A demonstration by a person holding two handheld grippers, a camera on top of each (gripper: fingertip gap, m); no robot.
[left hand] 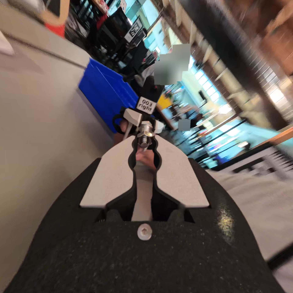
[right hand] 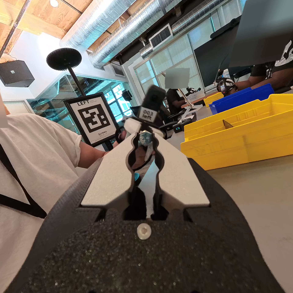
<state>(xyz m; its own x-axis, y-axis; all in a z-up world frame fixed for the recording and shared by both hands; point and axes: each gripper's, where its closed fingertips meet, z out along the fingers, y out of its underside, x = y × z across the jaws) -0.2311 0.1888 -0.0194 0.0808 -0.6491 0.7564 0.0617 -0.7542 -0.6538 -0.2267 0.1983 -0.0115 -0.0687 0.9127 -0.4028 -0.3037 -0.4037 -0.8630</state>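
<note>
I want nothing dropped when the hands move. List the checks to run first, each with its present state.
1. Right gripper jaws closed on the bolt head: ok.
2. Nut on the bolt's thread: ok.
3. Left gripper jaws around the nut: ok.
4. Left pads pressing the nut: cannot tell.
5. Grippers facing each other, in line along the bolt: ok.
6. Yellow bin apart from both grippers: ok.

Above you a wood-plank ceiling [right hand: 47, 14] with silver ducts [right hand: 111, 28], below the ducts glass partition walls [right hand: 171, 63], beside them a black speaker [right hand: 15, 73] on your white wall [right hand: 39, 55], grey tabletop [right hand: 245, 198] underneath.
</note>
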